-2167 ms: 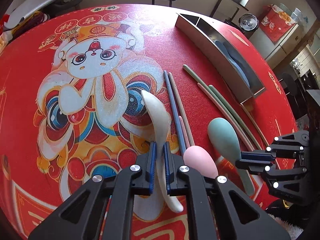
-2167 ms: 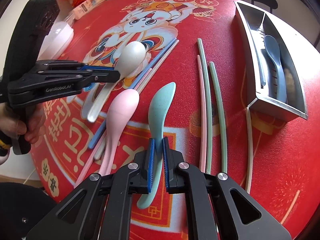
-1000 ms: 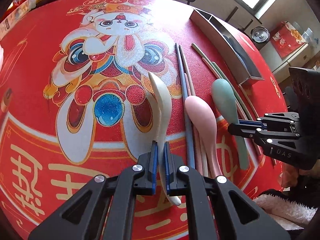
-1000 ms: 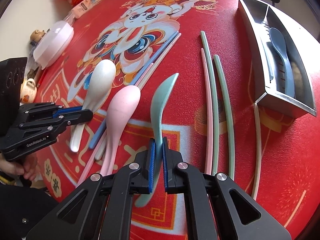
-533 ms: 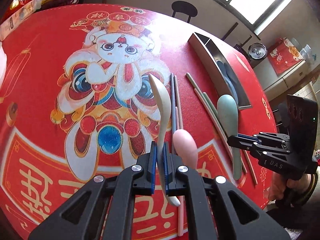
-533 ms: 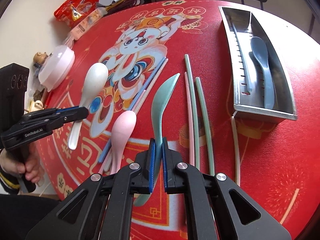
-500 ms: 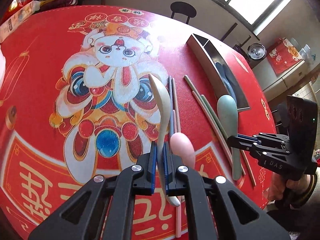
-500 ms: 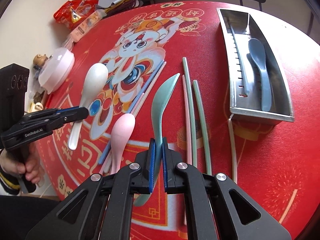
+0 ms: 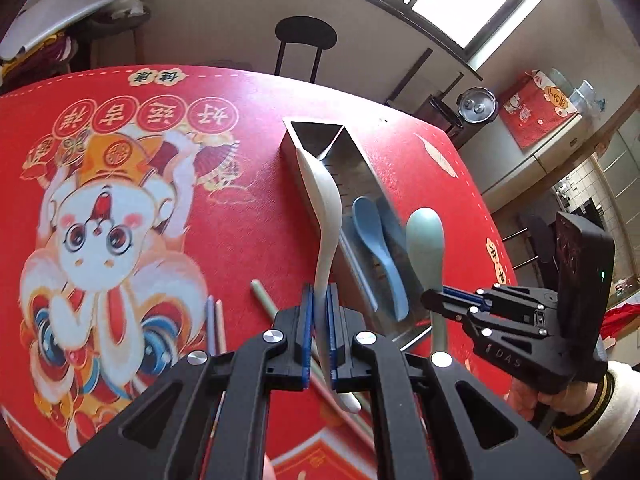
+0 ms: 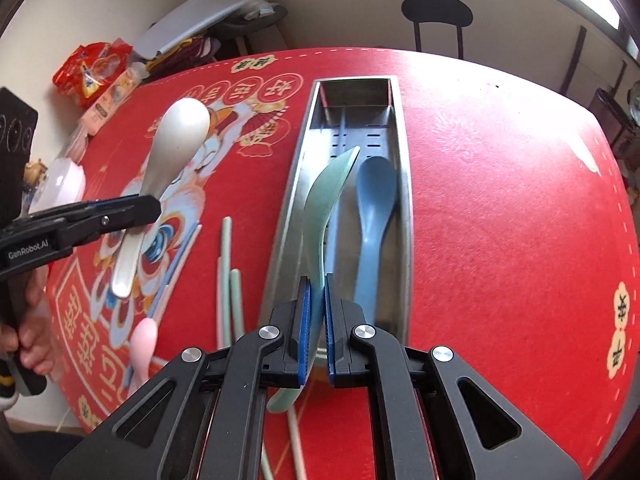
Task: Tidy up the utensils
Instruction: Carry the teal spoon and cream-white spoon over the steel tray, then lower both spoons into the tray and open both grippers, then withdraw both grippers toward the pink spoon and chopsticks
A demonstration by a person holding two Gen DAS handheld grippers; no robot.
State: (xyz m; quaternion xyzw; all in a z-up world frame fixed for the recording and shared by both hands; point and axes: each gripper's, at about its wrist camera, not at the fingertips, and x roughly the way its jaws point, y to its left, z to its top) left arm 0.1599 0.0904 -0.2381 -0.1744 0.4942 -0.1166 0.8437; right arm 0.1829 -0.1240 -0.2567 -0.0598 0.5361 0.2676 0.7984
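My left gripper is shut on the handle of a white spoon, lifted off the cloth, its bowl over the near edge of the steel utensil tray. My right gripper is shut on a green spoon held above the steel tray, whose right compartment holds a blue spoon. In the left wrist view the right gripper carries the green spoon beside the blue spoon. The right wrist view shows the left gripper with the white spoon.
A pink spoon and blue, pink and green chopsticks lie on the red printed cloth. Snack packets and a white lidded bowl sit at the far left. A black stool stands behind the table.
Both grippers have risen and travelled from the spoon pile toward the steel tray, each carrying its spoon. The pink spoon and chopsticks stay on the cloth.
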